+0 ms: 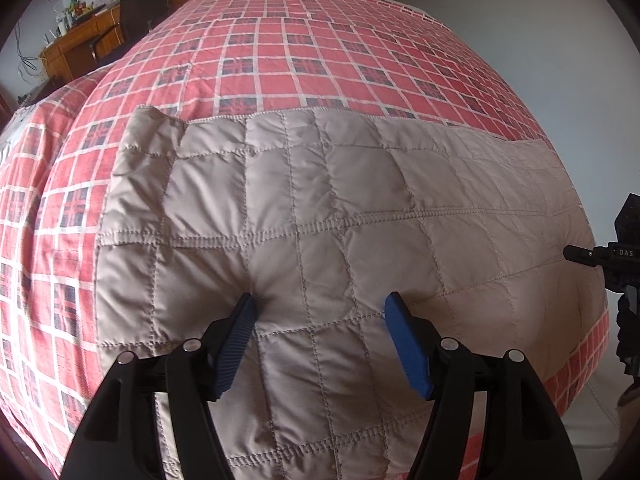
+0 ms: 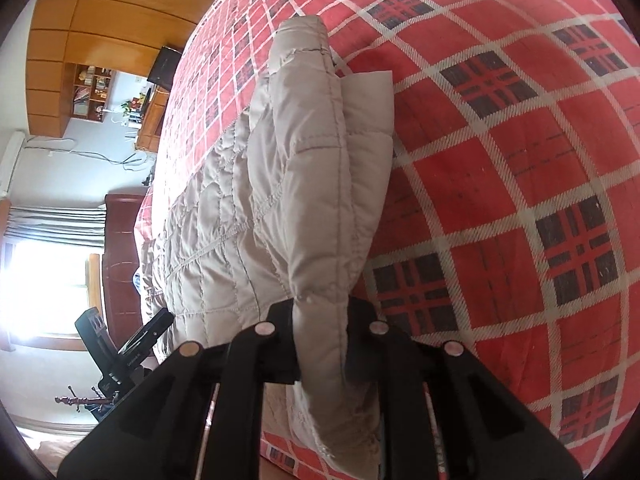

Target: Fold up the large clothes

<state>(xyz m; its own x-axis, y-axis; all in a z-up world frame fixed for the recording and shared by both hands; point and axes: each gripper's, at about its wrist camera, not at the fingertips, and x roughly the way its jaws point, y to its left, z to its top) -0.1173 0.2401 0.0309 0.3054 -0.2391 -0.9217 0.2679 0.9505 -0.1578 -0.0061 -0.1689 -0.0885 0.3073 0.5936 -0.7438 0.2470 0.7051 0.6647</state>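
From the left wrist, the left gripper [image 1: 320, 312] is spread wide, holding nothing, its blue pads [image 1: 408, 344] pressing the beige quilted jacket [image 1: 320, 200] lying flat on the red plaid bedspread [image 1: 280, 52]. From the right wrist, the right gripper [image 2: 320, 320] is clamped on the jacket's lifted edge.

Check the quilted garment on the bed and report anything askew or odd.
Nothing damaged. The beige quilted garment lies mostly flat on the plaid bedspread, but one edge is bunched, pinched in the right gripper. The left gripper is open above it.
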